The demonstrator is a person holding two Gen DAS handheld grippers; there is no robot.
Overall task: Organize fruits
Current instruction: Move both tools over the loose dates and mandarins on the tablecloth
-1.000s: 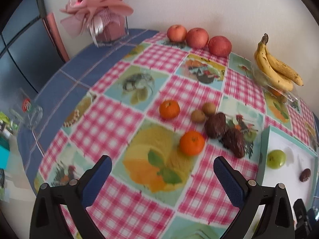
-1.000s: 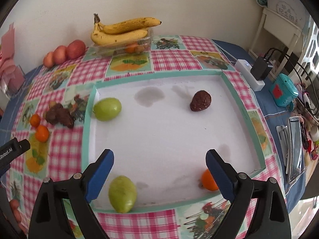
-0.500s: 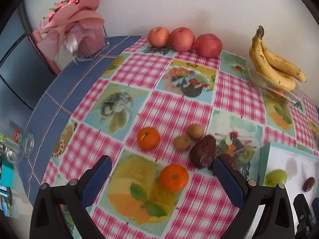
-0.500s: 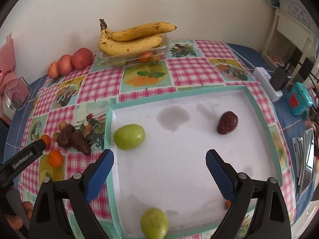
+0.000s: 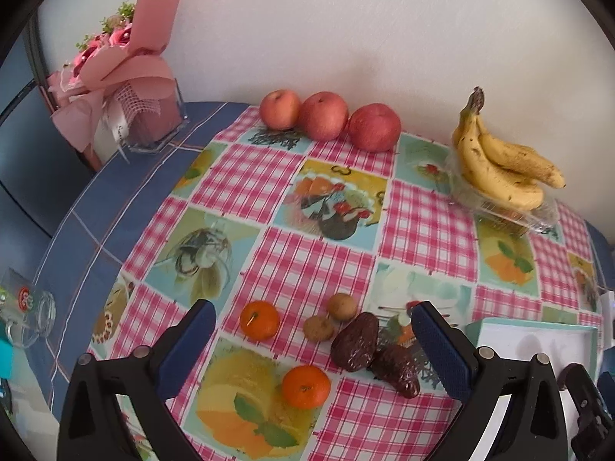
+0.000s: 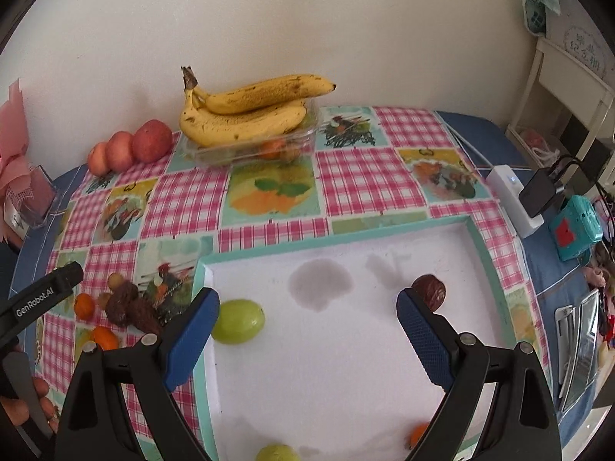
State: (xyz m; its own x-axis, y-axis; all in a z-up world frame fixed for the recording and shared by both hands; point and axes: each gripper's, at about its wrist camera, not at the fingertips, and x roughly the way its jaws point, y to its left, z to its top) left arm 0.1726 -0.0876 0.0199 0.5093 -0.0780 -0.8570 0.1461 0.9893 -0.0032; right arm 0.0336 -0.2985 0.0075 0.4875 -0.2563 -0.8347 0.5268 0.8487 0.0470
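the left gripper (image 5: 313, 340) is hovering with jaws wide apart and empty over two oranges (image 5: 260, 319), small brown fruits and dark fruits (image 5: 355, 341) lying near the counter's front edge. the right gripper (image 6: 307, 330) is gaping empty over the white tray (image 6: 496, 269), where a green fruit (image 6: 238, 320) is sitting near its left rim.

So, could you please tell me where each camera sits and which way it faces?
Left wrist: sits on the left gripper, looking across the cloth at oranges, three apples and bananas; its own open fingers show.
Right wrist: sits on the right gripper, looking down into the white tray toward the wall; its open fingers and the other gripper show.
Shared: bananas, apples, tray.
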